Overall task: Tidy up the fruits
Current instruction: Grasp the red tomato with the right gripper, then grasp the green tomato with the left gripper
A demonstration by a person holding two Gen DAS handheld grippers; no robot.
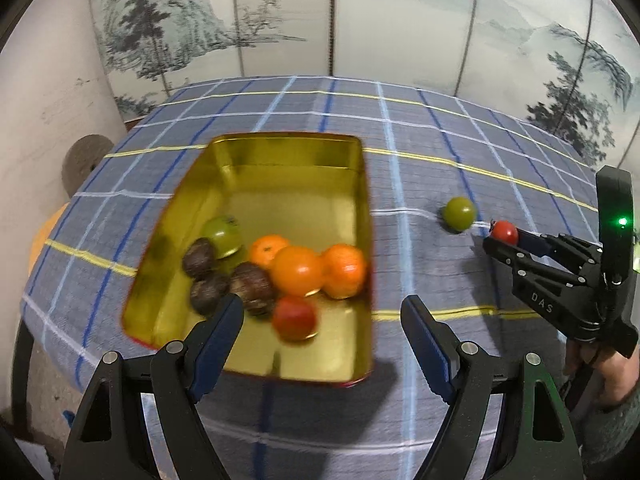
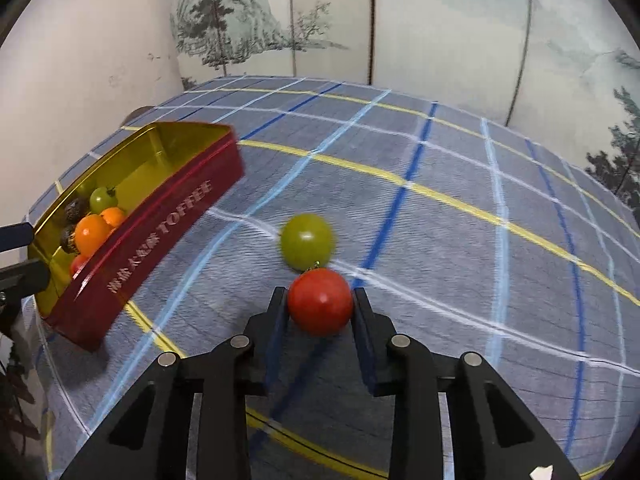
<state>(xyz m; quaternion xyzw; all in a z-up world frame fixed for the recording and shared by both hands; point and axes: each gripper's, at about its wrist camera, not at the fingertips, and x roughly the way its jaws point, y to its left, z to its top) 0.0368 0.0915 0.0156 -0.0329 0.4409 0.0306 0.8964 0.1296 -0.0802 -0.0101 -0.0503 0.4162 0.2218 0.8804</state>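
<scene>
Jaws of the right gripper (image 2: 321, 300) clamped on a red tomato (image 2: 320, 306), one finger on either flank; tomato sits low over the checked cloth of the bench (image 2: 460, 216). Green tomato (image 2: 307, 241) just beyond it on the cloth, close enough that contact cannot be judged. Left gripper (image 1: 322, 316) has jaws wide, nothing between them, hanging over the near end of the tin (image 1: 280, 152). Tin is gold inside, red outside, lettered TOFFEE, lying to the left of the two loose tomatoes. Inside, bunched toward the near end: three orange fruits (image 1: 298, 270), three dark brown wrinkled fruits (image 1: 252, 286), one green tomato (image 1: 222, 234), one red tomato (image 1: 294, 318). Painted folding screen (image 1: 400, 20) behind the bench.
</scene>
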